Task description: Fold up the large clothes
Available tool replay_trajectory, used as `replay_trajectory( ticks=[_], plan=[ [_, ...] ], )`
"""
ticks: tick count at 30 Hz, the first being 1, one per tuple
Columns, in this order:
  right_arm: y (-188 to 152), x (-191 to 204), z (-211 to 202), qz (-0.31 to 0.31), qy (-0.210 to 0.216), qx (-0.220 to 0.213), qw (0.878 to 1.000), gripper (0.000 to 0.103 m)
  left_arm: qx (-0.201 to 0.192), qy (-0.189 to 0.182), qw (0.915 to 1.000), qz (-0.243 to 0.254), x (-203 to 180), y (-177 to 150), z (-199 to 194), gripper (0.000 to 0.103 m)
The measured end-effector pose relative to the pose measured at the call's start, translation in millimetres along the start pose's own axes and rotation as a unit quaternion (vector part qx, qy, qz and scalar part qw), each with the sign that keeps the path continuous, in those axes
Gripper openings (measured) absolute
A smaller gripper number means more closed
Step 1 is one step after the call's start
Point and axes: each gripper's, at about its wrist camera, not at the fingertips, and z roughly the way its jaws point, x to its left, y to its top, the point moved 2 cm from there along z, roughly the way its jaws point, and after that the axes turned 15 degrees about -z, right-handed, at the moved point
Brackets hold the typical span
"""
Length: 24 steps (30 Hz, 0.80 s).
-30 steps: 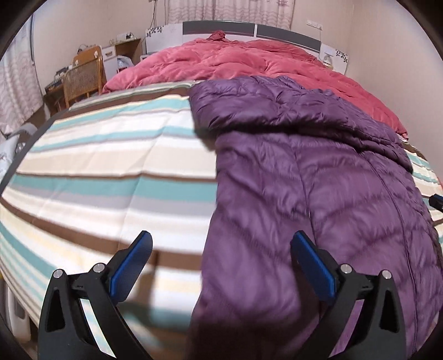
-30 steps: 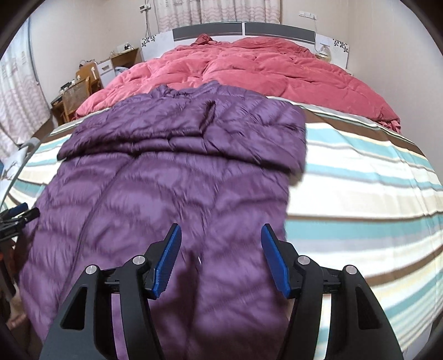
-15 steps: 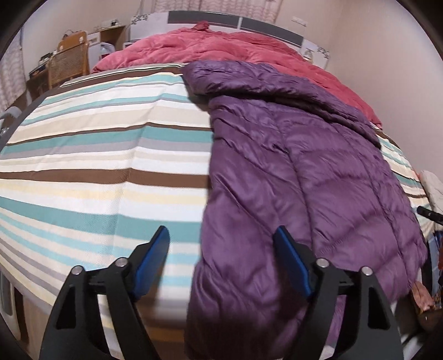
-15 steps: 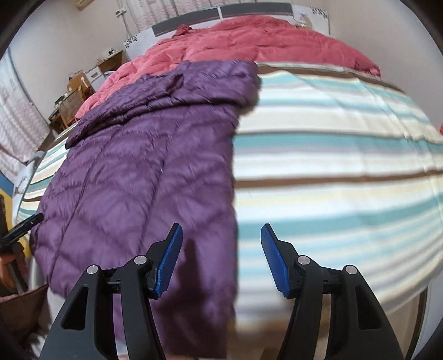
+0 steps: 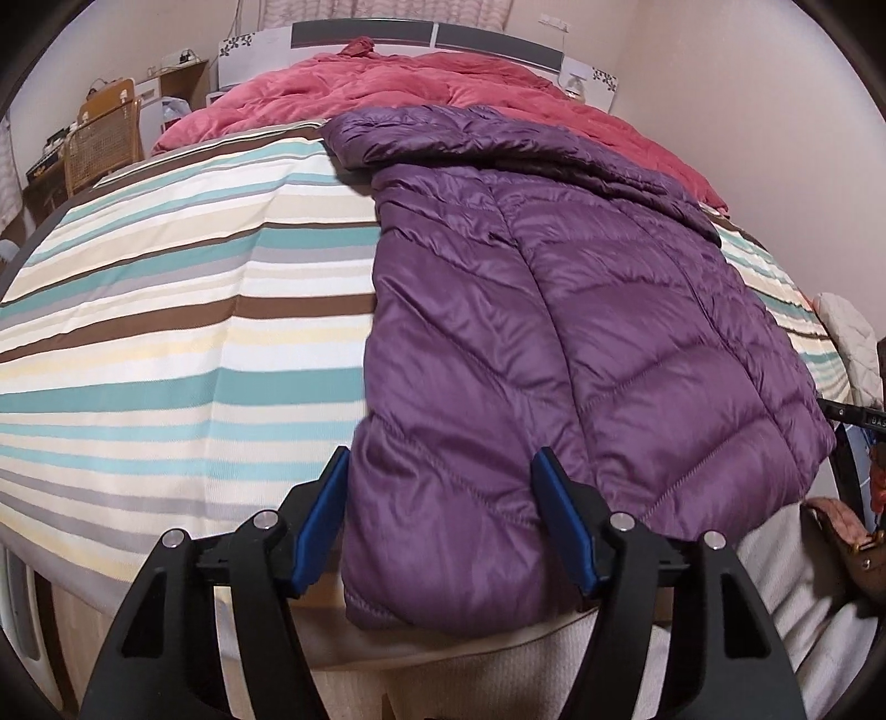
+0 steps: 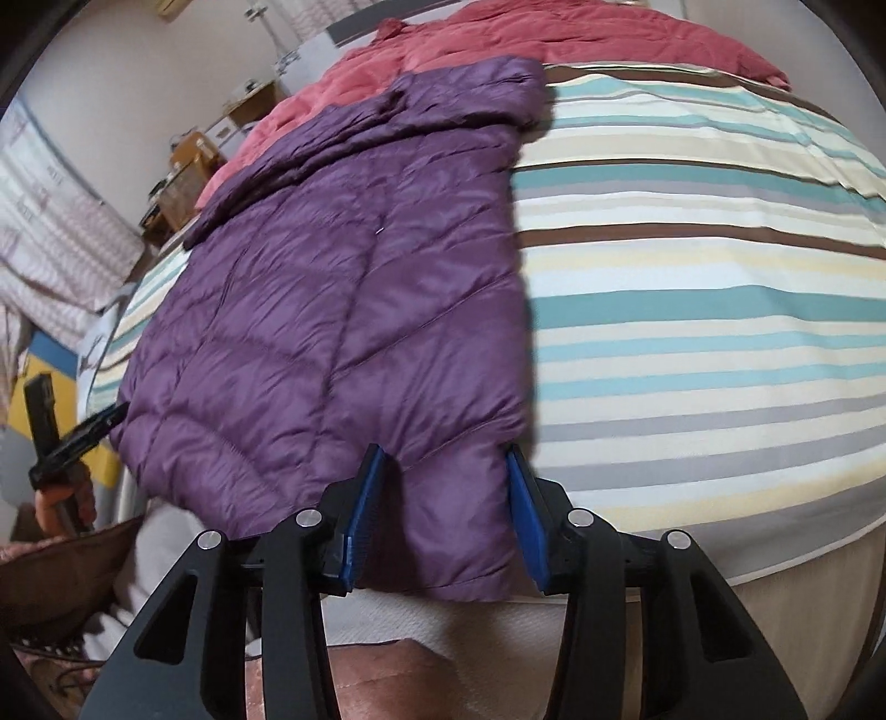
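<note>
A purple quilted down jacket lies flat along the striped bed, hem hanging over the near edge and collar end toward the headboard. My left gripper is open, its blue pads either side of the hem's left corner. In the right wrist view the jacket fills the left half. My right gripper is open, its pads either side of the hem's right corner. Neither gripper pinches the fabric. The left gripper's tip shows at the far left of the right wrist view.
A red duvet is bunched at the head of the bed by the headboard. A wicker chair and desk stand at the far left. A wall runs along the right. Brown items lie by the bed's foot.
Both grippers have drawn back and down from over the jacket to the bed's near edge. They now bracket the two hem corners. The jacket has not moved.
</note>
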Motion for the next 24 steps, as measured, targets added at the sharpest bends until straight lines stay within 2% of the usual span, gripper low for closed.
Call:
replay_trajectory(
  ticks=[2,5,6,8,9,10,16,18,19,24],
  plan=[
    [2,7,3,-0.018,-0.009,0.002,1.000,0.032,0.000,0.003,1.0000,0.000,-1,-3,-1,0.066],
    [4,15,2,-0.039,-0.013,0.002,0.999,0.020,0.004,-0.001,1.0000,-0.004,-2,-4,-3,0.063],
    [4,14,1,-0.040,-0.014,0.001,0.999,0.018,0.005,-0.002,1.0000,-0.003,-2,-5,-4,0.058],
    [5,12,-3,-0.036,-0.009,-0.004,0.999,0.012,0.007,-0.006,0.9999,-0.005,-2,-6,-7,0.039],
    [6,11,-4,-0.035,-0.007,-0.007,0.999,0.011,0.008,-0.012,0.9999,-0.010,-2,-7,-9,0.023],
    [7,11,-7,-0.034,-0.005,-0.011,0.999,0.010,0.009,-0.018,0.9997,-0.016,-1,-7,-11,0.019],
    [15,8,-23,-0.033,-0.002,-0.038,0.999,0.010,-0.015,-0.036,0.9985,-0.038,-1,2,-30,0.013],
    [22,4,-29,-0.024,0.009,-0.051,0.998,0.010,-0.023,-0.044,0.9976,-0.048,-2,11,-37,0.012],
    [26,3,-31,-0.020,0.014,-0.056,0.998,0.006,-0.030,-0.048,0.9971,-0.051,-2,17,-41,0.012],
    [54,-5,-36,-0.010,0.032,-0.078,0.996,0.006,-0.059,-0.051,0.9951,-0.061,-5,52,-48,0.011]
  ],
)
